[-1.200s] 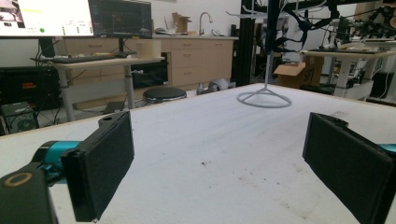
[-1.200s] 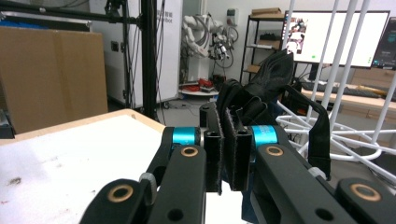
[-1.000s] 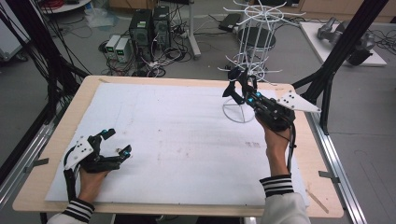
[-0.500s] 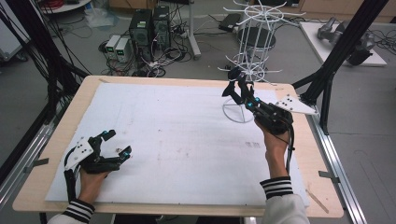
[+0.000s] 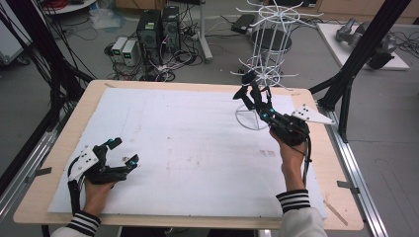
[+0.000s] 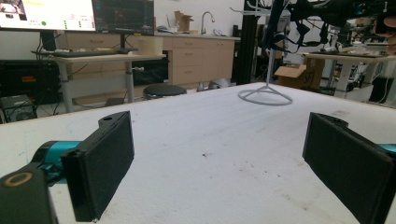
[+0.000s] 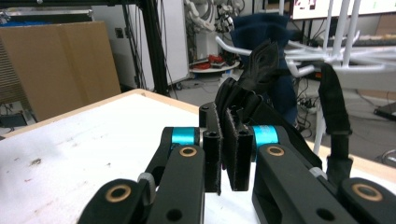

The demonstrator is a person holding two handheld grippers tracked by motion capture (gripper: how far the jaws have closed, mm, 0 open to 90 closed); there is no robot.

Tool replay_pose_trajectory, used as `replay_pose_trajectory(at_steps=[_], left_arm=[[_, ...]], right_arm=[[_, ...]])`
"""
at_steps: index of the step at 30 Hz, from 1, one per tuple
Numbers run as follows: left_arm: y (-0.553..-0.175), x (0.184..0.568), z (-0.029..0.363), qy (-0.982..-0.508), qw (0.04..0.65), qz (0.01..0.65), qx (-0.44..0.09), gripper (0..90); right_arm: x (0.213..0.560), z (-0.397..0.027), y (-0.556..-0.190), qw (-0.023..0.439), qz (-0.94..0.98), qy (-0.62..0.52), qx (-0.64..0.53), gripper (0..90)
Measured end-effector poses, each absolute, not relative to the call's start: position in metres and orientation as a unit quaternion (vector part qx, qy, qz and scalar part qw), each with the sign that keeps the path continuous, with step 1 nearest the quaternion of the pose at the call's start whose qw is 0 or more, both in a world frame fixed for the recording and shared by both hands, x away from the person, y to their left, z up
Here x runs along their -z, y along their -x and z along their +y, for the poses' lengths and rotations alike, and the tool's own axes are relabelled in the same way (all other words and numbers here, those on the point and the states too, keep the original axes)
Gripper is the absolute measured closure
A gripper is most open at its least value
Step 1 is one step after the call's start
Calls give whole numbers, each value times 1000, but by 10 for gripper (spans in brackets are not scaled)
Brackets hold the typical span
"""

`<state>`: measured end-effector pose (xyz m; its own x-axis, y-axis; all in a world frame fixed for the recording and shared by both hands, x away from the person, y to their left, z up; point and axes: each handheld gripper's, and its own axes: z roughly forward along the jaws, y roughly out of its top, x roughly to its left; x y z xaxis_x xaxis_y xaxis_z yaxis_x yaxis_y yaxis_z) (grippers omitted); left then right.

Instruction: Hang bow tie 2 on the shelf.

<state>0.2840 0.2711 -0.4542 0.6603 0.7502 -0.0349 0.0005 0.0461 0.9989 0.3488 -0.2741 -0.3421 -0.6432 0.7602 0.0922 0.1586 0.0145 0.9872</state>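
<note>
**Slowly, the black piece closes on the rack**

Nearest the person, the left tool (image 5: 112, 157) rests on the white-covered worktop (image 5: 188, 148), well away from the white wire rack (image 5: 262, 64). It lies where it lay a second ago, so it has no part in this step. Its jaws stand wide apart, with bare worktop between them in the left gripper view and nothing held or touched.

Farther off, the right tool (image 5: 251, 94) has crept a little toward the rack over the last second. It is now raised above the worktop, right at the rack's lower hooks and just over its ring-shaped base. I judge this to be the final approach for hanging the piece on a hook, a step not yet done. In the right gripper view its jaws are nearly together, pinched on a black strap-like item (image 7: 261, 65), probably fabric. The item rises from between the pads toward the rack's white prongs. Whether it already touches a prong, I cannot tell.
</note>
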Motion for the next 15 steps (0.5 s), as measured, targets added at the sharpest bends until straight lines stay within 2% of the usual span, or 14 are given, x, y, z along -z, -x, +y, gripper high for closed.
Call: replay_pose_trajectory(at_steps=[7,15], left_arm=[[-283,455,270,-627,659,297,-290,94],[-282,455,269,-627,658,295,-294,94]], right_arm=[[349,-277,-351,229,669,-356,-611,870],[350,-278,-352,233,673,-361,-603,861]])
